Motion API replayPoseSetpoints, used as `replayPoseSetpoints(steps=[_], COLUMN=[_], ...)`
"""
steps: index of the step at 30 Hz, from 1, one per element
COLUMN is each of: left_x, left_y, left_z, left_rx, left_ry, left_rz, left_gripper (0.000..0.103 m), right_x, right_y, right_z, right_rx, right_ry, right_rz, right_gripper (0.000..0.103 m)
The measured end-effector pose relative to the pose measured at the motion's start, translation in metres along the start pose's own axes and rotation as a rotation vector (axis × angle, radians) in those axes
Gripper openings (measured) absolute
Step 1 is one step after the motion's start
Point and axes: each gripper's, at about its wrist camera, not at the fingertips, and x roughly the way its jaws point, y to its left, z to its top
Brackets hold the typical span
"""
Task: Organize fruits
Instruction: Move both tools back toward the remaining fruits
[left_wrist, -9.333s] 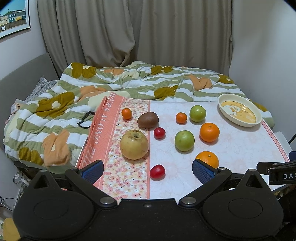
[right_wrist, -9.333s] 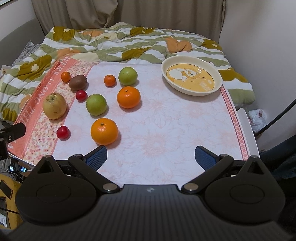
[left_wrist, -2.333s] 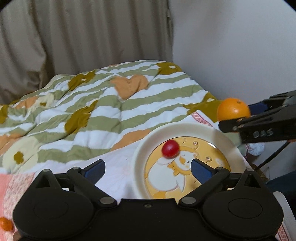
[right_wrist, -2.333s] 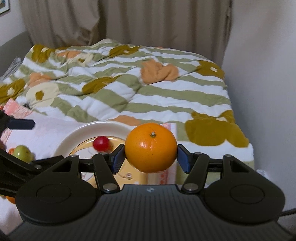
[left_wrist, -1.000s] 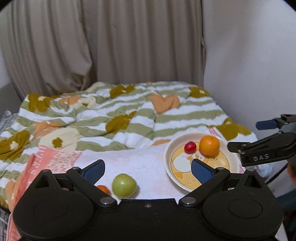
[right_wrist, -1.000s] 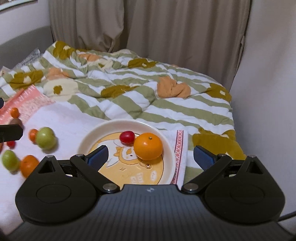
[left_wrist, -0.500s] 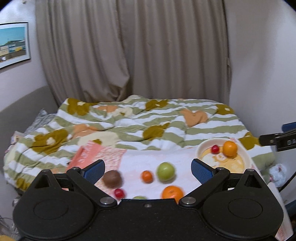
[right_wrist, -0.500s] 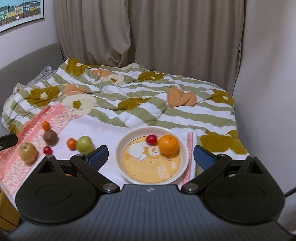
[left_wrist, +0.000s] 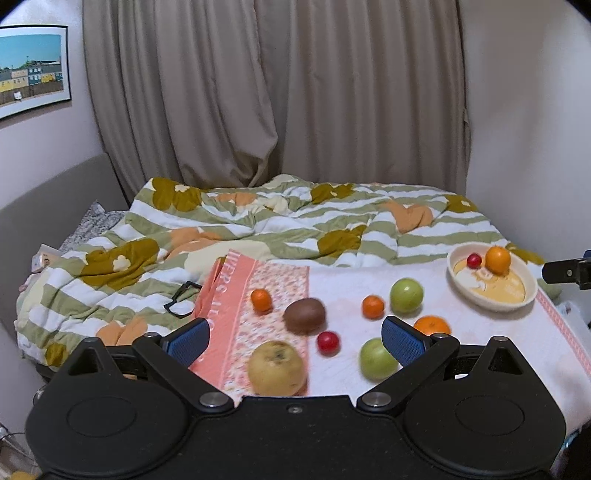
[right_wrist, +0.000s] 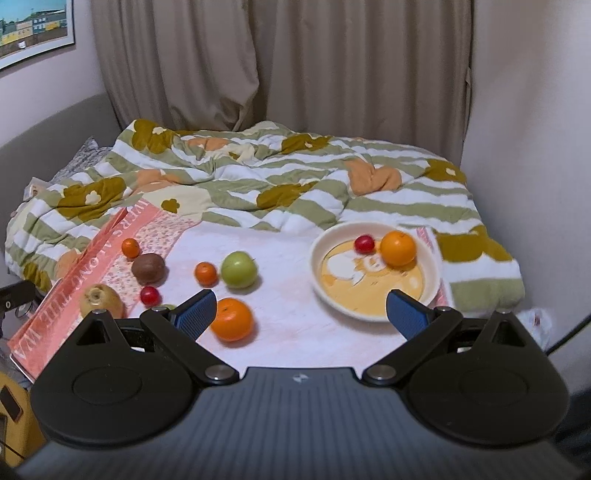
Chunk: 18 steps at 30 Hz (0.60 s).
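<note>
Beige curtains (left_wrist: 280, 96), framed picture (left_wrist: 31, 70), striped quilt (left_wrist: 295, 221).

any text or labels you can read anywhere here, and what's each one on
"IVERS ALONG THE WA": pink border of the floral cloth, right wrist view; both ends are cut off.
"IVERS AL": same border in the left wrist view, the rest hidden behind the gripper.
Plate: a cartoon print, any lettering too blurred to read.
Wall picture: no readable text.

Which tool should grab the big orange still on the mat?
Probably the right tool: open, empty, the orange just beside its left finger. In the left tool view the orange sits beyond its right finger.
</note>
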Motion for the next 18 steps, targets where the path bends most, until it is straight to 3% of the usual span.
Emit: replayPoseSetpoints(steps=[8, 18], left_x=[0.027, 0.078], left_y=[0.045, 0.062], left_z=[-0.024, -0.047], left_rx=[0.081, 0.146], left_ry=[-0.007, 0.017], left_rz=[-0.071, -0.147], left_gripper=[0.101, 0.101], right_x=[0.018, 0.061], right_y=[0.061, 0.109], right_z=[-0.026, -0.055], right_rx=[0.076, 0.077], right_ry=[-0.005, -0.005], right_rz=[-0.02, -0.018], right_gripper=[0.103, 0.103])
